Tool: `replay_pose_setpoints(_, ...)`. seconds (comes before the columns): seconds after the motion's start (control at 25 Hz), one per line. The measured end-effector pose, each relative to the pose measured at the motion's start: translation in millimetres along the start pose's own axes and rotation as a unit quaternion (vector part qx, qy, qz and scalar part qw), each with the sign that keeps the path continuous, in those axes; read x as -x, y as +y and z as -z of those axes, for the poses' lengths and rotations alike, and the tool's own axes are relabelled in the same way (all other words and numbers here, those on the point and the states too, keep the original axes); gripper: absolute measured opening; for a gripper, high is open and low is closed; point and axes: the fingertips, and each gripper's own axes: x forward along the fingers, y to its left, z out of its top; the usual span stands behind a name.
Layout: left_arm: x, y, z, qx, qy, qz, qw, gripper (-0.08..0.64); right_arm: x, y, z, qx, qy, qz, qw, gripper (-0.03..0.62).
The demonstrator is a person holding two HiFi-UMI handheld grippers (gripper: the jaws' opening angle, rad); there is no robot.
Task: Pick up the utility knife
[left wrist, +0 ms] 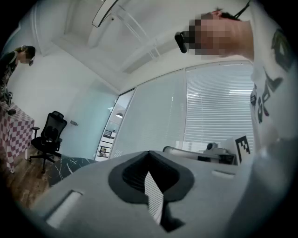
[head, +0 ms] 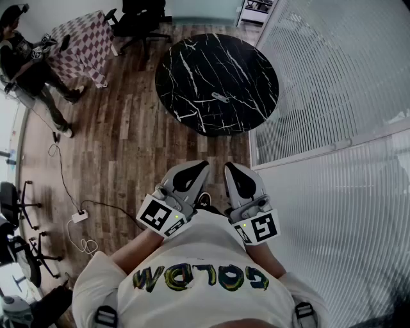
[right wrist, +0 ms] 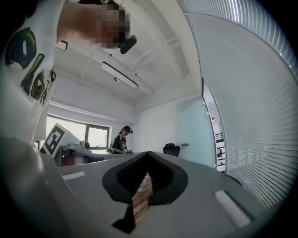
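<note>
The utility knife (head: 220,98), small and grey, lies on the round black marble table (head: 192,64) ahead of me in the head view, right of the table's middle. Both grippers are held close to my chest, well short of the table and pointing level towards it. On the left gripper (head: 204,164) the jaws meet at the tips with nothing between them, as the left gripper view (left wrist: 149,153) also shows. The right gripper (head: 229,165) is shut and empty too, its tips together in the right gripper view (right wrist: 148,153). Neither gripper view shows the knife.
A glass wall with white blinds (head: 333,96) runs along the right, close to the table. Another person (head: 25,54) stands at the far left beside a checkered table (head: 80,45). A black office chair (head: 138,19) is behind it. Cables and a power strip (head: 80,216) lie on the wooden floor.
</note>
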Motion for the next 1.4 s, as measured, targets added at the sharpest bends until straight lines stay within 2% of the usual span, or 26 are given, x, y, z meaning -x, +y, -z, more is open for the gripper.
replay_pose_setpoints(1.0, -56, -38, 24, -0.008, 0.017, -0.020, 0.9996, 0.005, 39, -66, 4, -0.023, -0.002, -0.007, 1.000, 0.000)
replay_pose_setpoints(1.4, -76, -20, 35, -0.002, 0.019, -0.026, 0.9995, 0.005, 25, -85, 18, -0.028, 0.007, -0.011, 1.000, 0.000)
